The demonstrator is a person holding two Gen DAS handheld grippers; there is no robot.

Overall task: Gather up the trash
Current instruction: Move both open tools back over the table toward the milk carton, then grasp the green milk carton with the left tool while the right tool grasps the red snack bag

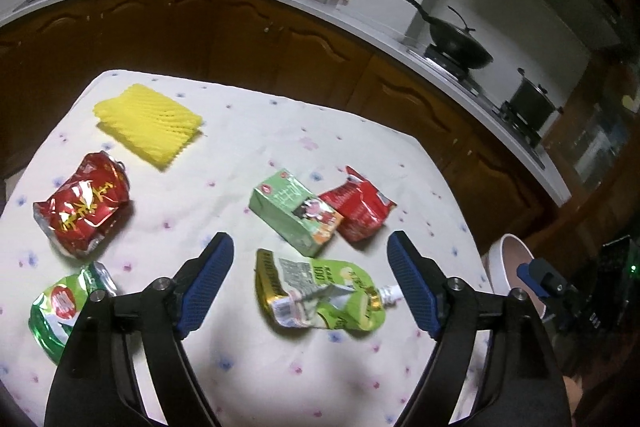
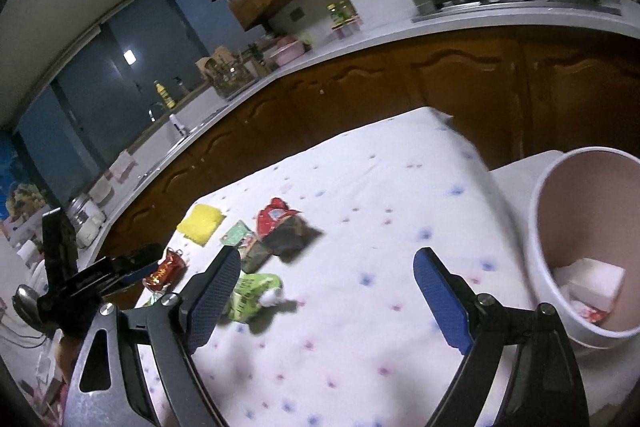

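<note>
1. Left gripper (image 1: pixel 310 259) hangs over the table (image 1: pixel 248 147), jaws spread wide, nothing between them.
2. Right under it lies the green pouch (image 1: pixel 324 297), spout toward the right finger.
3. Just beyond sit the green carton (image 1: pixel 294 213) and a red wrapper (image 1: pixel 358 213), touching.
4. Red bag (image 1: pixel 82 205), yellow foam net (image 1: pixel 148 123) and green bag (image 1: pixel 60 311) lie to the left.
5. Right gripper (image 2: pixel 326 275) hovers released too, empty, with the bin (image 2: pixel 538 227) beside it holding some white trash (image 2: pixel 592 281).
</note>
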